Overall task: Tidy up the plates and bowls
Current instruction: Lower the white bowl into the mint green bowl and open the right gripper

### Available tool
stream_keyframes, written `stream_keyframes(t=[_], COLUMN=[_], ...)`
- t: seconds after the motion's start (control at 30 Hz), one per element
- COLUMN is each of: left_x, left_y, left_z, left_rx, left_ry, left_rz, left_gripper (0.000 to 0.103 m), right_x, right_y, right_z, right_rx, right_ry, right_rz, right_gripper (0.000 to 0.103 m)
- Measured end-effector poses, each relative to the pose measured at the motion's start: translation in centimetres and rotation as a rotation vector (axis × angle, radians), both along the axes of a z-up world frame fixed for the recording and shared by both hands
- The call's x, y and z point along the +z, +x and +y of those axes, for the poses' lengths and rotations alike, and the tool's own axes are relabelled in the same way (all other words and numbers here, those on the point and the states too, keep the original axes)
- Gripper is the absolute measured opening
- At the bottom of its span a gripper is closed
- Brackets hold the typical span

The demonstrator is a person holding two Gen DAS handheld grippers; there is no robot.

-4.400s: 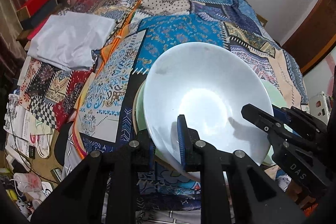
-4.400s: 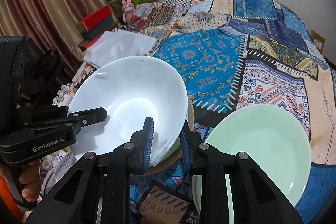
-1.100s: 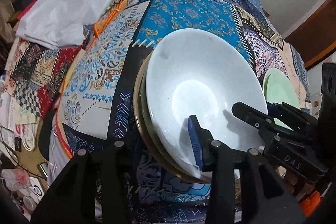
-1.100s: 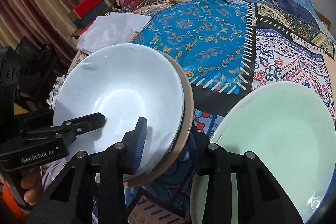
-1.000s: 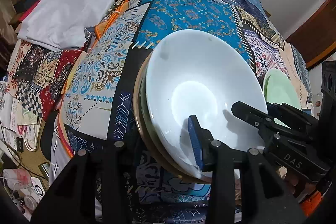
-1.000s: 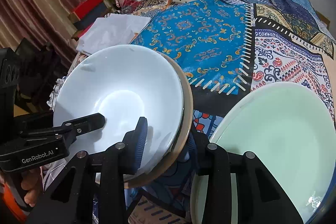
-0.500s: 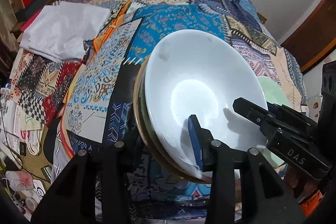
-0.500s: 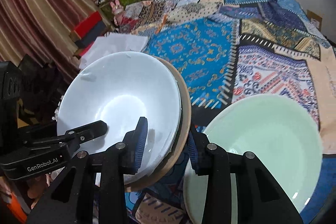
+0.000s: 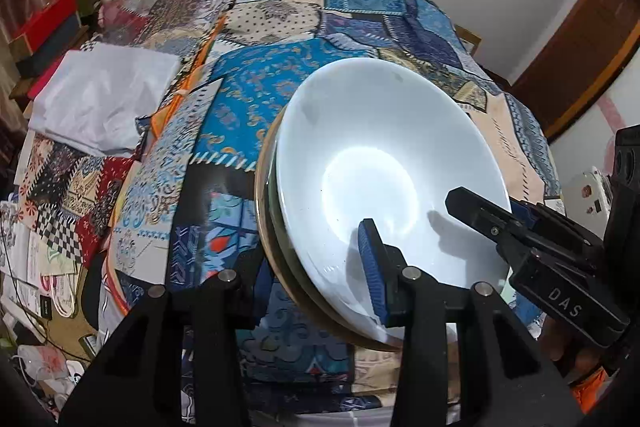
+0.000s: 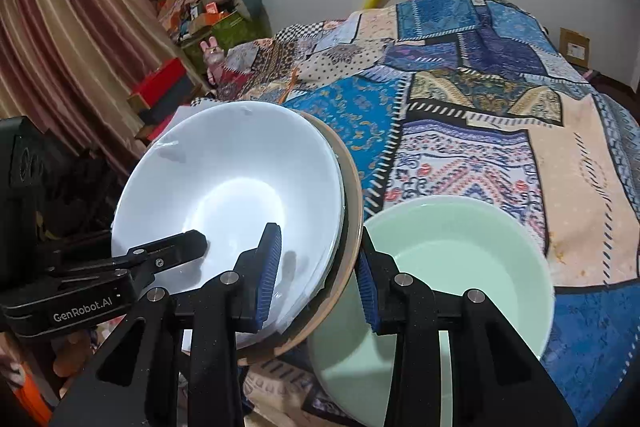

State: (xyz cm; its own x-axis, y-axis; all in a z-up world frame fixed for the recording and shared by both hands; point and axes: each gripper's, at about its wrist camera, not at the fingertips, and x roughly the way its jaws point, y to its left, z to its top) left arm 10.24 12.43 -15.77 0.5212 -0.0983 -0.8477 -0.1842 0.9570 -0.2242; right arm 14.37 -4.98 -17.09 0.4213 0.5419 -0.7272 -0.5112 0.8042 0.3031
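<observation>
Right wrist view first: the right gripper [image 10: 316, 267] has its blue-padded fingers [image 10: 267, 267] pinching the near edge of a stack, one finger inside the white glossy bowl [image 10: 228, 199] and one under the tan wooden-looking plate [image 10: 352, 195] beneath it. There looks to be a thin greenish dish sandwiched between, hard to say. Over on the left wrist view, the left gripper [image 9: 308, 279] clamps the same stack from its side, its outer finger mostly hidden behind the rim. The stack is tilted up off the patchwork quilt [image 10: 480, 87]. Just right of it sits a pale mint-green round bowl [image 10: 460, 267] on the quilt. Farther back lies a folded white cloth [image 9: 100, 99].
</observation>
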Motion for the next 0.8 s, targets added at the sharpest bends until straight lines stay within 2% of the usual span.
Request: stream_keyframes(t=[0.43, 0.8], left_x=[1.3, 0.7], left_y=[0.8, 2.0], left_z=[-4.2, -8.2], left_rx=[-0.081, -0.148], left_ry=[0.008, 0.001], left_rz=[-0.021, -0.002], left_gripper=[0.04, 0.04], right_x=[0.9, 0.5], right_y=[-0.2, -0.5], right_z=[-4.5, -8.3], right_rx=[-0.069, -0.135], right_ry=[0.019, 0.026], right_rz=[-0.021, -0.003], right_gripper=[0.033, 0.033])
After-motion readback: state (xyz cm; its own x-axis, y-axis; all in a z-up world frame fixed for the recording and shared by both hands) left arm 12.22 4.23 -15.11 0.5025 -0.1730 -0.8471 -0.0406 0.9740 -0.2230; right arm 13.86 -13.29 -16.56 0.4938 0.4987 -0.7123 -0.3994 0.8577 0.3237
